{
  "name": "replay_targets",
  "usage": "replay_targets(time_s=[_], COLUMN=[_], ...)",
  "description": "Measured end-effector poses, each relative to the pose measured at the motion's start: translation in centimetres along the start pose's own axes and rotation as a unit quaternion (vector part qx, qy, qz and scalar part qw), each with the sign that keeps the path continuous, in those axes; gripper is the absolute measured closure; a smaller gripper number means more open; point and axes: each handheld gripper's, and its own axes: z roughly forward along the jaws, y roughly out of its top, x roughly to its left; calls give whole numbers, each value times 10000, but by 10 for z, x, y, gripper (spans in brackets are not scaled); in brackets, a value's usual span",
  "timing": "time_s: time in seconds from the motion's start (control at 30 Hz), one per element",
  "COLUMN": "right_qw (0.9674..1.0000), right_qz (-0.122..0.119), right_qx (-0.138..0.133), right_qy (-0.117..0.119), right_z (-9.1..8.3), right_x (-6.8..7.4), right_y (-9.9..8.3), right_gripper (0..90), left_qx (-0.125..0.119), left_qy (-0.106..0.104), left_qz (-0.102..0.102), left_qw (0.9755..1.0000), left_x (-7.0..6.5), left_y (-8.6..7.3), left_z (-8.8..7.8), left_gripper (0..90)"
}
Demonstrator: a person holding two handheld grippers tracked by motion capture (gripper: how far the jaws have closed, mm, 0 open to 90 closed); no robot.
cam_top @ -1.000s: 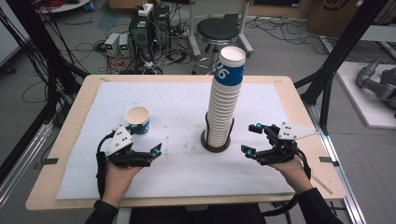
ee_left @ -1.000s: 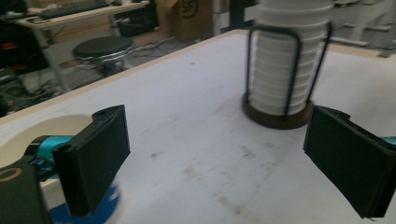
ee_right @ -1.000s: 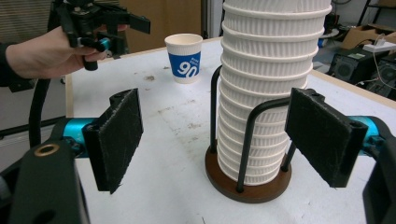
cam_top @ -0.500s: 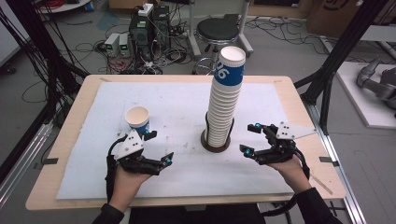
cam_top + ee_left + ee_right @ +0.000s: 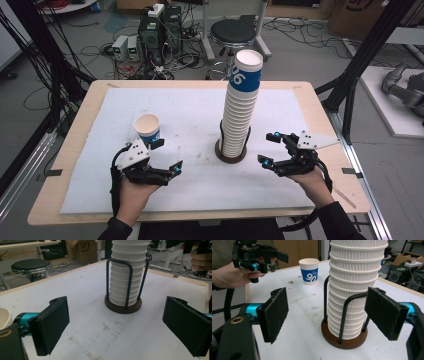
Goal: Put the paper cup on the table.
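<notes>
A tall stack of white ribbed paper cups (image 5: 240, 110) stands in a dark wire holder with a round brown base (image 5: 231, 154) at mid table. A single cup (image 5: 148, 128) with a blue band stands upright to its left. My left gripper (image 5: 168, 156) is open just right of that cup, apart from it and facing the stack (image 5: 125, 277). Its pads (image 5: 51, 323) hold nothing. My right gripper (image 5: 266, 148) is open right of the holder. In its view the stack (image 5: 354, 285) rises between and beyond the jaws, with the single cup (image 5: 309, 271) farther off.
A white mat (image 5: 190, 110) covers the wooden table (image 5: 75, 150). A black stool (image 5: 239, 32), cables and electronics sit on the floor behind. Black frame posts (image 5: 360, 60) stand at the table's corners. The other hand's gripper (image 5: 259, 257) shows at the upper left of the right gripper view.
My left gripper has moved right and toward the near edge, away from the single cup, and turned toward the stack. The right gripper has hardly moved.
</notes>
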Motion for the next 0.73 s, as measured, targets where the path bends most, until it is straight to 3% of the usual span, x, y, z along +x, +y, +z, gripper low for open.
replay_targets(time_s=[0.6, 0.73], right_qw=[10000, 10000], right_qz=[-3, 8], right_qx=[-2, -7], right_qy=[-41, -35], right_z=[0, 0], right_x=[-2, -3], right_y=[-1, -1], right_gripper=[197, 197], left_qx=[199, 178], left_qy=[-37, -48], left_qz=[-76, 6], left_qw=[9998, 9998], left_x=[2, 1], left_y=[-3, -3], left_z=[5, 4], left_gripper=[72, 91])
